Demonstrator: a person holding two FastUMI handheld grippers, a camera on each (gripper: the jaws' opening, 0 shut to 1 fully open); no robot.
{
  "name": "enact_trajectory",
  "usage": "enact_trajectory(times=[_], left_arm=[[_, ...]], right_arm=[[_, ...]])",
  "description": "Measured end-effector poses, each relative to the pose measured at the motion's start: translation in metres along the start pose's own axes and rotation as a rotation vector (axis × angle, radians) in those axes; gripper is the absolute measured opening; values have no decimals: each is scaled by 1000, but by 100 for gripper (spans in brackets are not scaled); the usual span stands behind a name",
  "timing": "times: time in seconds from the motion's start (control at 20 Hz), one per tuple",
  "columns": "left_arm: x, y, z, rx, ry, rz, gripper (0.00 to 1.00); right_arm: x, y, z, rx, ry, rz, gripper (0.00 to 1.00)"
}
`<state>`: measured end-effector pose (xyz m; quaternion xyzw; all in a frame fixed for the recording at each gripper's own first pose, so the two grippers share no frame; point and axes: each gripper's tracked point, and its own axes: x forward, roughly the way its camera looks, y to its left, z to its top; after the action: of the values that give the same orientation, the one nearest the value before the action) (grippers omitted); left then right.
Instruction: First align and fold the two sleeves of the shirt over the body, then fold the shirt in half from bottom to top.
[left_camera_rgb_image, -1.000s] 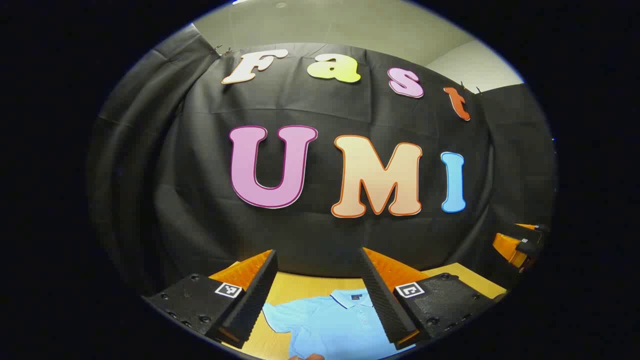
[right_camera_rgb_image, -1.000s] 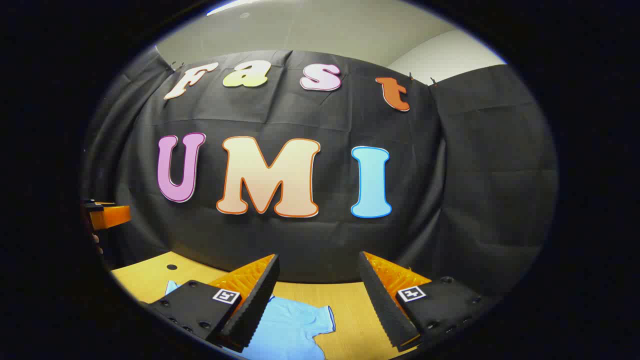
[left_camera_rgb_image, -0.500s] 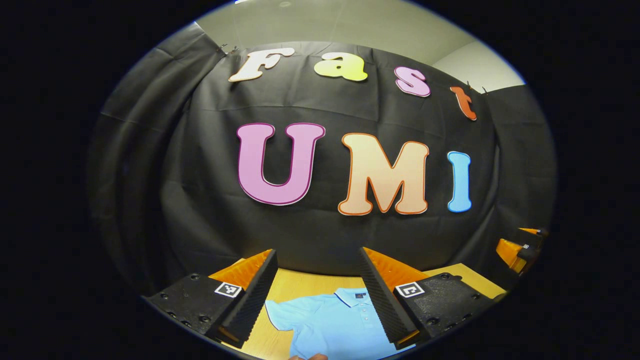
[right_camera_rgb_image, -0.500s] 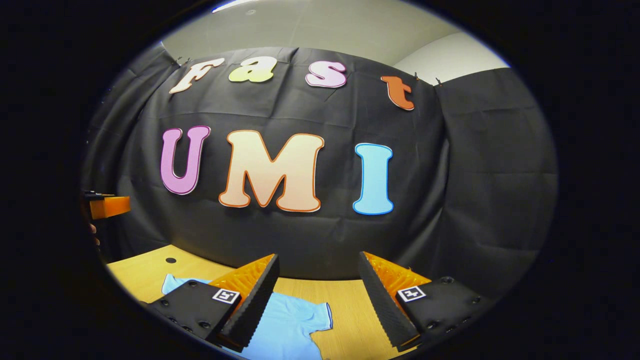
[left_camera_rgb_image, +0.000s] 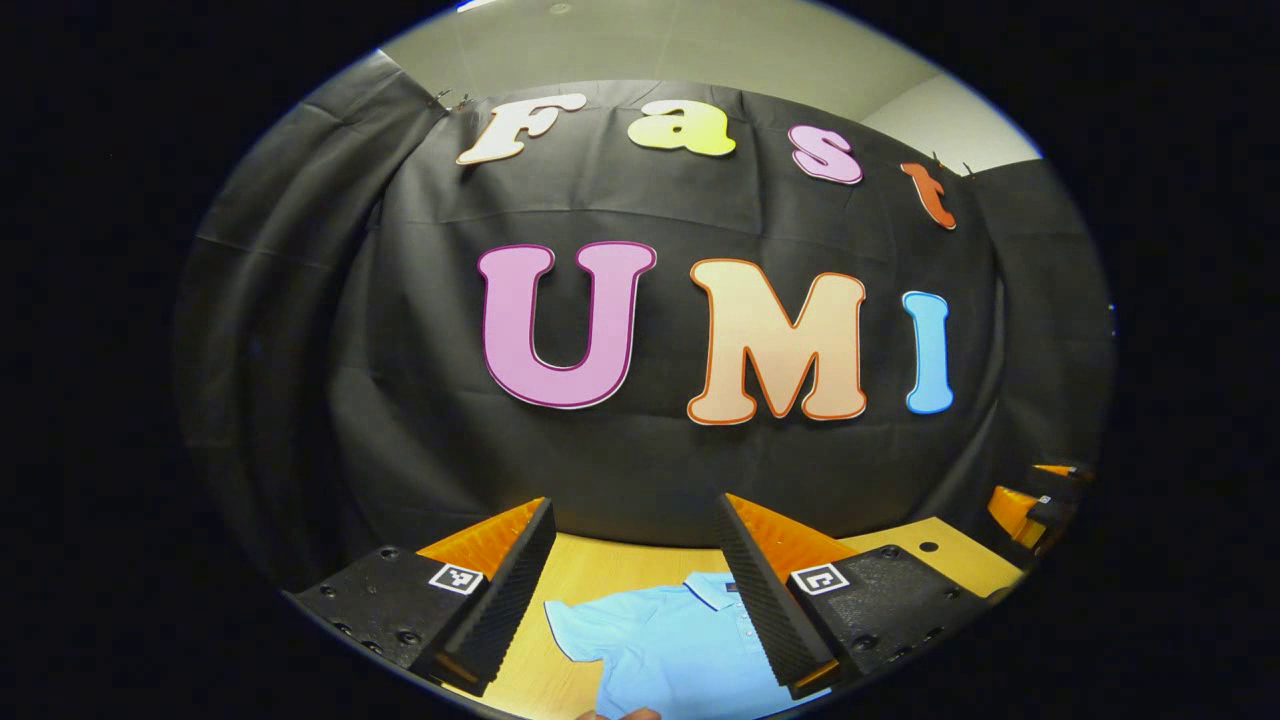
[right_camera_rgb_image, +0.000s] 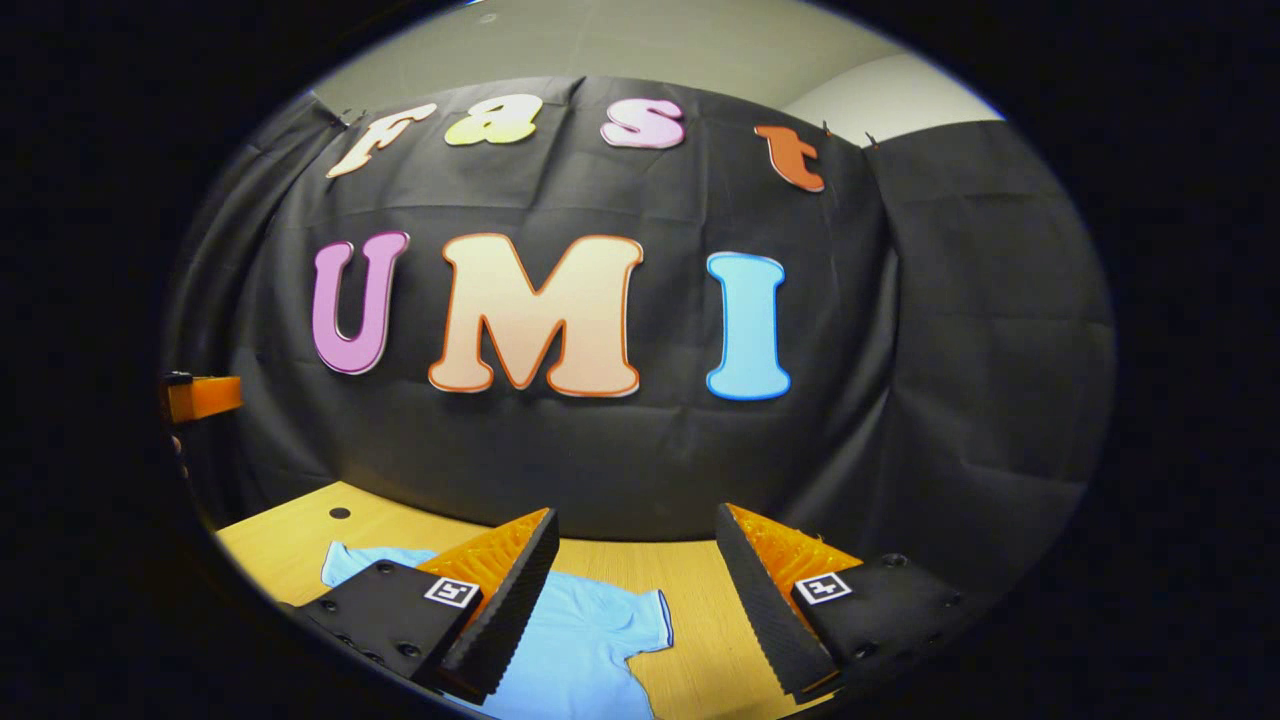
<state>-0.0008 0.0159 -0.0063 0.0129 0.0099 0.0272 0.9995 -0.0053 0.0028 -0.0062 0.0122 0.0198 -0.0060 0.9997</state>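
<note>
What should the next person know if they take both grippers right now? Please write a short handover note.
Left gripper: open, holds nothing, raised above the table.
Right gripper: open, holds nothing, also raised.
The light blue shirt lies flat on the table, collar toward the wall, both sleeves spread out; one sleeve shows in the right gripper view.
Done: nothing folded.
Left: fold both sleeves over the body, then fold bottom to top.

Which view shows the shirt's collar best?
The left gripper view: the collar and button placket of the blue shirt sit between that gripper's fingers. The right gripper view shows the shirt with one sleeve spread on the table, collar hidden behind a finger.
</note>
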Motion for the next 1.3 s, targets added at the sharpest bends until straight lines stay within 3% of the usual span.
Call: enact_trajectory(times=[0.05, 0.2, 0.6, 0.9, 1.1, 1.2, 1.25, 1.3], left_arm=[[-1, -1, 0, 2, 0, 0, 95], [-5, -3, -3, 15, 12, 13, 95], [-17, 7, -18, 50, 62, 98, 95], [-18, 14, -30, 58, 113, 148, 95], [-19, 16, -34, 73, 125, 165, 94], [-19, 15, -35, 76, 129, 162, 95], [-20, 16, -37, 79, 133, 161, 95], [-20, 16, -39, 79, 137, 161, 95]], right_arm=[[14, 17, -34, 130, 115, -4, 98], [56, -10, -93, 32, 201, 4, 99], [117, -21, -225, 13, 475, 17, 98], [132, -23, -295, 14, 611, 9, 99], [134, -21, -312, 45, 648, 9, 99], [133, -16, -316, 87, 678, 11, 87], [137, -16, -316, 93, 670, 10, 75], [137, -15, -317, 96, 667, 15, 73]])
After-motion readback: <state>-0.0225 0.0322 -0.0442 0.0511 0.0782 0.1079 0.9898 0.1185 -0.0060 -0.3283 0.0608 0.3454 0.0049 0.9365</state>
